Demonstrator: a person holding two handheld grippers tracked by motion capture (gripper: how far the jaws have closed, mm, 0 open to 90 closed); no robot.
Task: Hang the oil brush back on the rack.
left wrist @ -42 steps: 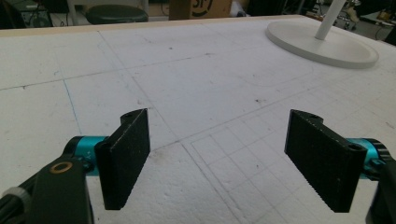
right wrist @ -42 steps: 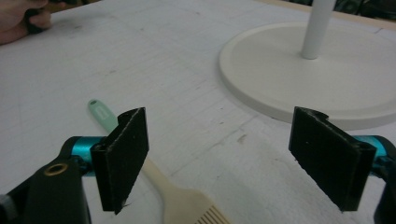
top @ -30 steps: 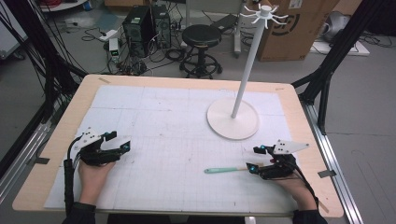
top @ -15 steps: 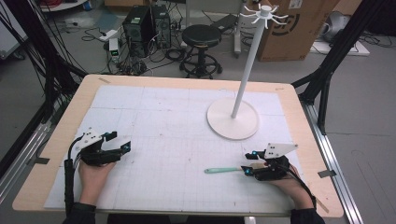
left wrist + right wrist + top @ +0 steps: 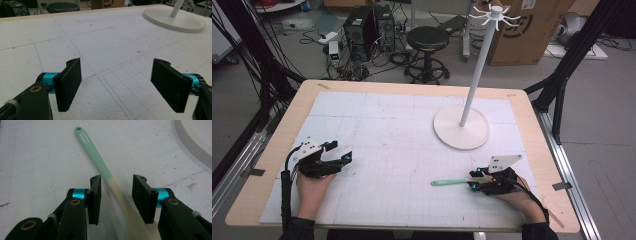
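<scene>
Your right tool point(image 5: 476, 180) has dropped over the spatula point(image 5: 100, 162) at the surface's near right, jaws narrowed around its neck but not yet gripping, so the pickup looks imminent, while your left tool point(image 5: 117, 82) rests wide open.

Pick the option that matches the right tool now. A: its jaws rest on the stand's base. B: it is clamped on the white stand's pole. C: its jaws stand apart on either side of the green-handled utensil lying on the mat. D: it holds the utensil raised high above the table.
C: the right tool has a jaw on each side of the utensil, with gaps showing.
</scene>
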